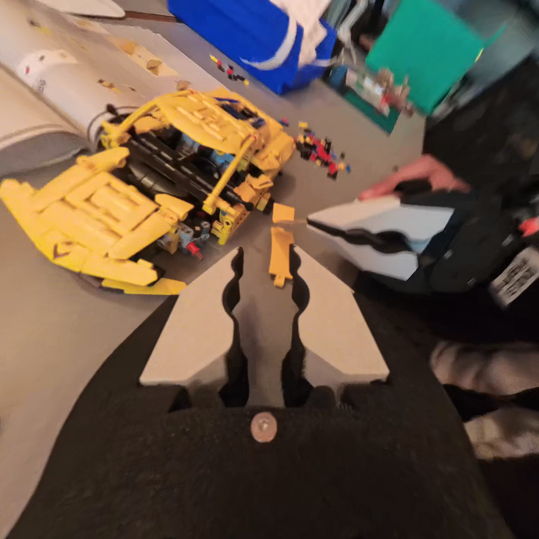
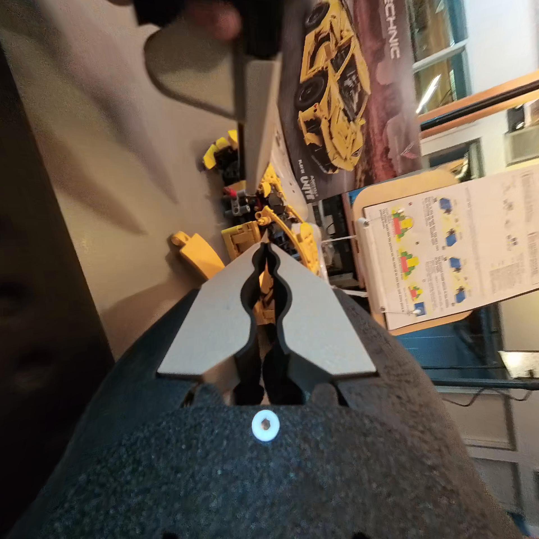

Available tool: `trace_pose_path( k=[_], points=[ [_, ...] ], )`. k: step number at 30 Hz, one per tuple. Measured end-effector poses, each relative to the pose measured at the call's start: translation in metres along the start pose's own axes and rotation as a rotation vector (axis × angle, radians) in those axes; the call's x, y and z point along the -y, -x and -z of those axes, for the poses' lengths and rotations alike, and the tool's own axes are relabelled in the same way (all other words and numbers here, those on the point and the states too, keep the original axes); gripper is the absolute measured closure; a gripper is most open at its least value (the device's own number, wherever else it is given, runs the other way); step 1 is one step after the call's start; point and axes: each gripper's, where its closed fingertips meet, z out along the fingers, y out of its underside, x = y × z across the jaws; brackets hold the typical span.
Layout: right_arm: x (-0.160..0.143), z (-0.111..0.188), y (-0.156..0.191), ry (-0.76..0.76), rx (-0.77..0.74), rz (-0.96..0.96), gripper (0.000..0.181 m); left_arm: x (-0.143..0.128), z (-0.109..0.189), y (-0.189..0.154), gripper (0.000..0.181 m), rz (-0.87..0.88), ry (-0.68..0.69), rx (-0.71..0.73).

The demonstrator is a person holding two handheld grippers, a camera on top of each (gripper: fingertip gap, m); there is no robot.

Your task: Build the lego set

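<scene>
A partly built yellow Lego car (image 1: 145, 186) lies on the grey table (image 1: 73, 335), its black frame exposed. A long curved yellow panel (image 1: 279, 256) lies loose just beside my left gripper (image 1: 267, 250), which is open and empty. A small yellow panel (image 1: 283, 212) lies beyond it. My right gripper (image 1: 309, 220) comes in from the right, shut, with its tips next to the small panel. In the right wrist view my right gripper (image 2: 265, 245) is shut; yellow shows through its slit. The car (image 2: 245, 237) and long panel (image 2: 201, 256) lie ahead. The left gripper's finger (image 2: 258, 122) comes down from the top.
Loose small parts lie in a pile (image 1: 320, 154) right of the car, and a few more (image 1: 230, 70) farther back. An open booklet (image 1: 43, 87) lies at left; a blue box (image 1: 253, 38) and a green box (image 1: 423, 49) stand behind. A printed sheet on a board (image 2: 452, 248). The tips of one gripper are about 4 cm away from the tips of the other.
</scene>
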Motion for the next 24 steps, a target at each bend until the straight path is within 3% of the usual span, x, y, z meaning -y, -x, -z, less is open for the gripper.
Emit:
trace_pose_path(
  k=[4, 7, 16, 19, 24],
  points=[
    [0.006, 0.004, -0.008, -0.027, -0.109, 0.129, 0.181, 0.017, 0.003, -0.019, 0.155, 0.448, -0.069, -0.23],
    [0.01, 0.007, -0.011, -0.038, -0.15, 0.18, 0.181, 0.016, -0.005, -0.029, 0.155, 0.617, -0.09, -0.299],
    [0.013, 0.008, -0.01, -0.043, -0.169, 0.223, 0.181, 0.018, -0.015, -0.027, 0.161, 0.707, -0.135, -0.262],
    [0.013, 0.008, -0.009, -0.042, -0.164, 0.227, 0.181, 0.019, -0.016, -0.026, 0.181, 0.689, -0.143, -0.25],
    [0.014, 0.008, -0.008, -0.049, -0.166, 0.236, 0.181, 0.014, -0.02, -0.027, 0.181, 0.689, -0.108, -0.248]
  ],
)
